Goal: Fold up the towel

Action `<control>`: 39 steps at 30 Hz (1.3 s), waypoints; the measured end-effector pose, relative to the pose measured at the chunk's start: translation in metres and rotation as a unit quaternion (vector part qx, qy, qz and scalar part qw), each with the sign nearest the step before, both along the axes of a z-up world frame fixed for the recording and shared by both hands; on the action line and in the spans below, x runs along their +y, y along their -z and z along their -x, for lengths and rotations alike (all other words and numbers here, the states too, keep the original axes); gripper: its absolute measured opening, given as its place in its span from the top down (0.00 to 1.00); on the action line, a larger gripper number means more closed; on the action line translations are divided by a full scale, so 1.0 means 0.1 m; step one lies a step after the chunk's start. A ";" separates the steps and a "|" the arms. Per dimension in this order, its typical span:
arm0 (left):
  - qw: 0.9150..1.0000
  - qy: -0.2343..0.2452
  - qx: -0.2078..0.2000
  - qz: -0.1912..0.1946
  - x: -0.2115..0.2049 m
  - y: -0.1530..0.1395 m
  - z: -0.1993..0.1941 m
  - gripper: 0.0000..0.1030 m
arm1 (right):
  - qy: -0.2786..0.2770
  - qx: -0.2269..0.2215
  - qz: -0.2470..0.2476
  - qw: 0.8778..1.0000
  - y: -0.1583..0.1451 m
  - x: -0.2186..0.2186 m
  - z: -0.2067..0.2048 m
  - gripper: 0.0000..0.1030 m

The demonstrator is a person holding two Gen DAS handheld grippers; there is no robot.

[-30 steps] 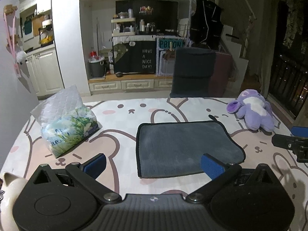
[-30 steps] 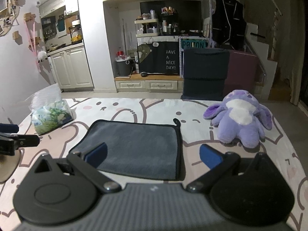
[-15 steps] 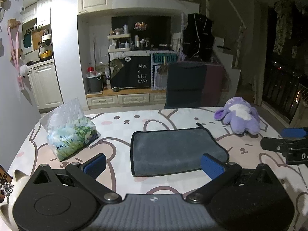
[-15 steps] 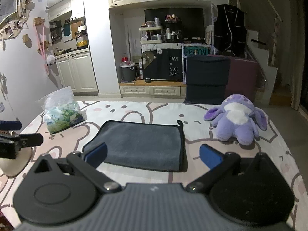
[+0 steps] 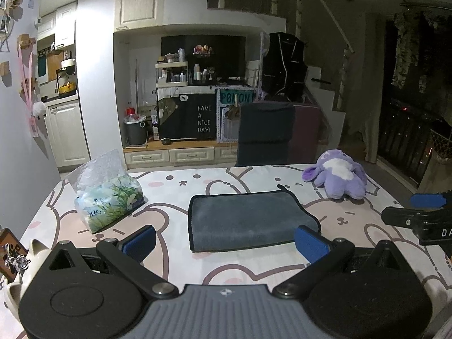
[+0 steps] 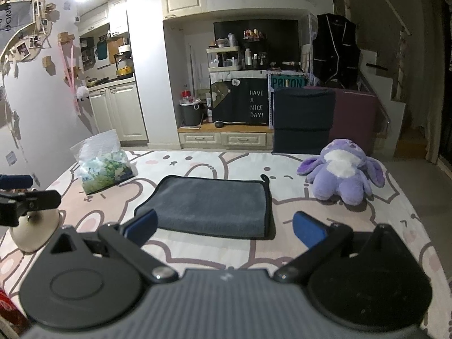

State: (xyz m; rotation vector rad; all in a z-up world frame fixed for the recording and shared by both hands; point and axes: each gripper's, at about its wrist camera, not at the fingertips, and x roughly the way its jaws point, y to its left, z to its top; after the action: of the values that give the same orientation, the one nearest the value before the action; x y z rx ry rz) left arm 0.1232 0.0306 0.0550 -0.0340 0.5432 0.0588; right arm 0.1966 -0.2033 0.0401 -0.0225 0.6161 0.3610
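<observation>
Showing only in left view: keyring beside towel.

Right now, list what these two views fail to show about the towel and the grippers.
- Gray towel: its layer count is unclear in both views; its near corners sit behind blue fingers.
- Right gripper: left wrist view cuts it at the frame's right edge.
- Left gripper: right wrist view shows only fingers at the left edge.
</observation>
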 end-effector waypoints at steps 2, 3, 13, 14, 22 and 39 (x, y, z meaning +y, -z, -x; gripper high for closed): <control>1.000 0.003 -0.001 0.002 0.00 0.00 0.06 0.00 | 0.000 -0.006 0.002 1.000 -0.01 -0.02 0.09 0.00; 1.000 0.005 -0.002 0.003 -0.01 0.00 0.10 0.00 | -0.001 -0.008 0.003 1.000 -0.01 -0.03 0.12 0.00; 1.000 0.021 -0.003 0.002 -0.06 0.07 0.41 0.00 | -0.002 -0.014 0.001 1.000 -0.04 -0.12 0.52 0.00; 1.000 0.022 -0.004 0.003 -0.07 0.08 0.43 0.00 | -0.003 -0.014 0.002 1.000 -0.03 -0.13 0.56 0.00; 0.999 0.036 0.000 0.010 -0.13 0.18 0.60 0.00 | -0.002 -0.024 0.011 1.000 0.01 -0.19 0.87 0.00; 0.998 0.057 -0.008 -0.004 -0.30 0.30 0.93 0.00 | -0.005 -0.029 0.032 0.999 0.11 -0.19 1.31 0.00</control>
State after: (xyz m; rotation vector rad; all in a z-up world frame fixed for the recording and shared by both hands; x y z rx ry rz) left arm 0.0306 0.0009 0.0247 0.0038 0.5276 -0.0497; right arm 0.0652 -0.2219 0.0292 -0.0978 0.5702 0.3498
